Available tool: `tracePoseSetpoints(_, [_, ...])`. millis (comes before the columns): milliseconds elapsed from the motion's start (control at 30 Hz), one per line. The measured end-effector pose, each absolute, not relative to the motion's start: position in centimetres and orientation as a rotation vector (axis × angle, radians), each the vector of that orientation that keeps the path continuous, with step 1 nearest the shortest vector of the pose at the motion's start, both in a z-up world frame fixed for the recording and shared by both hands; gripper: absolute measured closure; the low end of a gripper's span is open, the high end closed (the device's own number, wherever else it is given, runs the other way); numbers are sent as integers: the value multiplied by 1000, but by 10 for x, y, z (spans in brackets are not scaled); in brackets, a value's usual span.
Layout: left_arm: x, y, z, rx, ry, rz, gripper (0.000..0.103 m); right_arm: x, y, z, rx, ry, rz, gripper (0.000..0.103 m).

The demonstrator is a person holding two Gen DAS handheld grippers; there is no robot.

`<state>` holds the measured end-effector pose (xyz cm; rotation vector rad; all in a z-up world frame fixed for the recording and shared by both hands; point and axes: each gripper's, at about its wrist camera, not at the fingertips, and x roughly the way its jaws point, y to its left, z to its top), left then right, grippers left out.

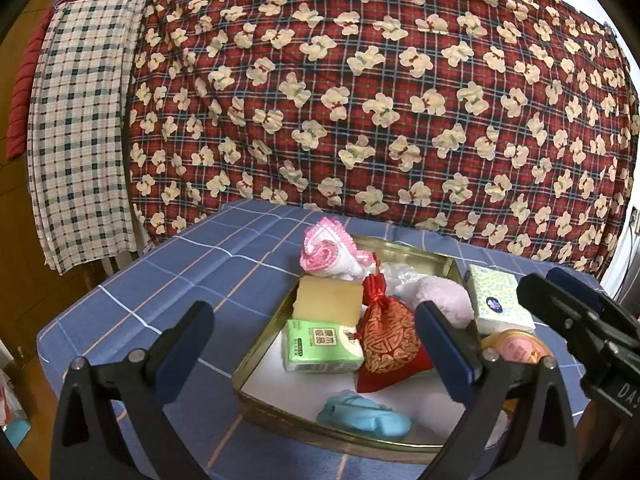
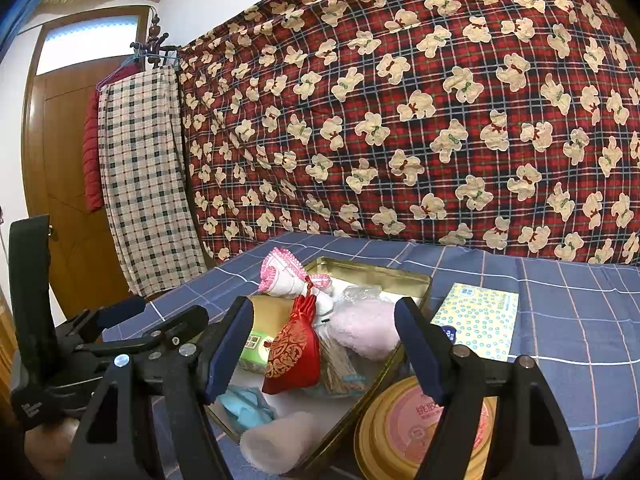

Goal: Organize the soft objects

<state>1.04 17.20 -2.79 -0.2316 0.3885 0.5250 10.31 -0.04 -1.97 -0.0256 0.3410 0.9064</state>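
Blue-padded jaws of the right gripper [image 2: 324,348] stand apart with nothing pressed between them; through the gap show a red brocade pouch [image 2: 292,350] and, to its right, a pale pink fluffy item [image 2: 366,330], both lying in a shallow gold tin tray [image 2: 400,276]. Just below the left jaw a light blue soft piece [image 2: 246,402] lies in the tray's near corner beside a pale translucent roll [image 2: 280,440]. Under the right jaw, outside the tray, sits a round gold tin with a pink label [image 2: 400,432], and beyond that jaw a tissue pack with blue dots [image 2: 478,322] lies flat on the blue checked cloth [image 2: 580,300].

The left gripper [image 1: 316,342] also holds its blue-padded jaws apart, empty, hovering over the tray's near side. Between them lie the green tissue packet [image 1: 316,346] and the red pouch, touching each other; just beyond is a yellow sponge block [image 1: 326,298], and farther still a pink-and-white crocheted cloth [image 1: 326,254] leaning over the tray's far rim. The light blue piece lies below the gap, near the front rim. To the right of the right jaw stands the other gripper's black body.

Behind the table hangs a red plaid blanket with cream bears [image 1: 380,92], and to its left a checked cloth [image 1: 80,132].
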Motion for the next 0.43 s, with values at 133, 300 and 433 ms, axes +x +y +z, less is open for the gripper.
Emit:
tracePoseSetpoints(133, [10, 171, -28, -221, 384, 533, 1, 103, -1, -20, -26, 342, 907, 28])
tracePoseSetpoints(300, [11, 168, -29, -195, 381, 527, 1, 103, 0, -21, -26, 348, 908, 28])
tracePoseSetpoints(433, [11, 167, -29, -200, 379, 523, 1, 103, 1, -23, -25, 350, 908, 28])
